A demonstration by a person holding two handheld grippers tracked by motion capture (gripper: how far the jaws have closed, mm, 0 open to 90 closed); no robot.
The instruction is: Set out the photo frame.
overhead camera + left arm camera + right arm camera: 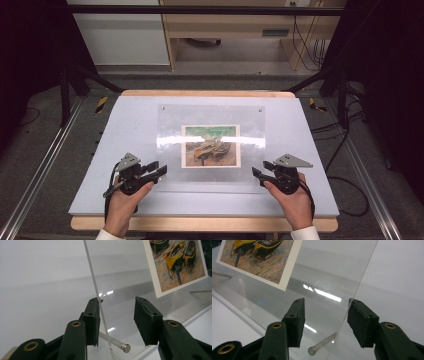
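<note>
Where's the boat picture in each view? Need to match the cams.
High view: the boat picture lies mid-table under the clear acrylic sheet.
Left gripper view: top right corner, beyond the jaws.
Right gripper view: top left corner.
Shared landmark: the picture's white border, seen through the sheet in all three.

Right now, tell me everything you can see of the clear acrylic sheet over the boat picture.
The clear rectangular acrylic sheet is glossy, with glare streaks across it. It lies over a white-bordered print of painted boats on the pale table mat. Small fittings mark its far corners, and thin metal pins sit at its near corners. Its near side edges stand between the jaws of the left gripper and right gripper.
</note>
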